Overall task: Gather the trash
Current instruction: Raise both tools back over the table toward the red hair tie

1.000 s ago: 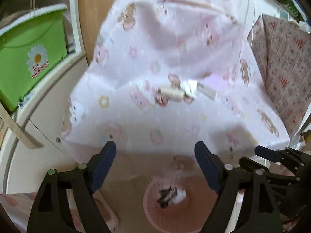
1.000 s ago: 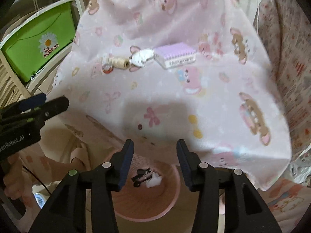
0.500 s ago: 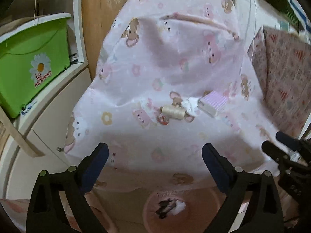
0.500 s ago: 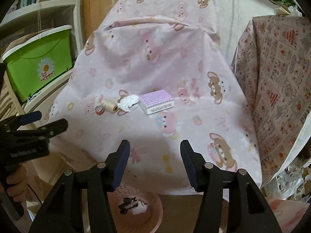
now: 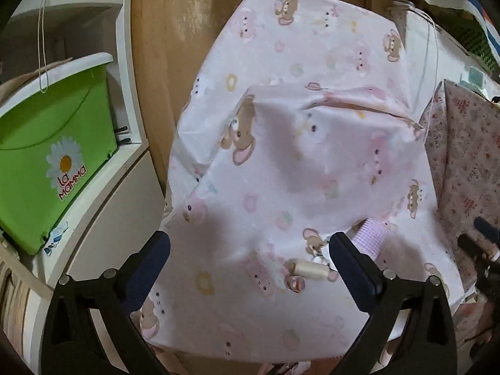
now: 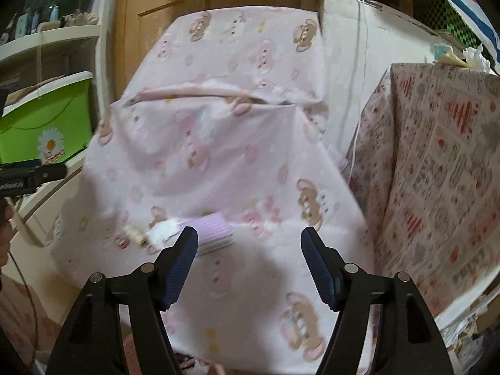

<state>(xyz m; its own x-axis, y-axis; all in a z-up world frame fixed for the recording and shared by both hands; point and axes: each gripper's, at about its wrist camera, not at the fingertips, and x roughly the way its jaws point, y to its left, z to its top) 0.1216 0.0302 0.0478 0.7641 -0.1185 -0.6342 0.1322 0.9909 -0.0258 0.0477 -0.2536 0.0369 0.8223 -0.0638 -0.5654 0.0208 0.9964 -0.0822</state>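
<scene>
On the cloth-covered worktop [image 6: 250,162] a notebook [image 6: 215,231] lay. Touching its left side sat a crumpled tissue [image 6: 162,232], and left of that a thread spool [image 6: 134,234]. A storage box [image 6: 43,128] stood on a shelf well left of the notebook.

Counted on the pink cloth [image 6: 250,162]: one thread spool [image 5: 311,270], one crumpled tissue [image 6: 162,230], one purple checked box [image 6: 214,229], one small round cap [image 5: 296,283]. Off to the side, one green bin [image 5: 47,162]. Two grippers total.

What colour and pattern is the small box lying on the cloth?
Lilac with fine stripes or checks; the small box shows best in the right wrist view.
</scene>
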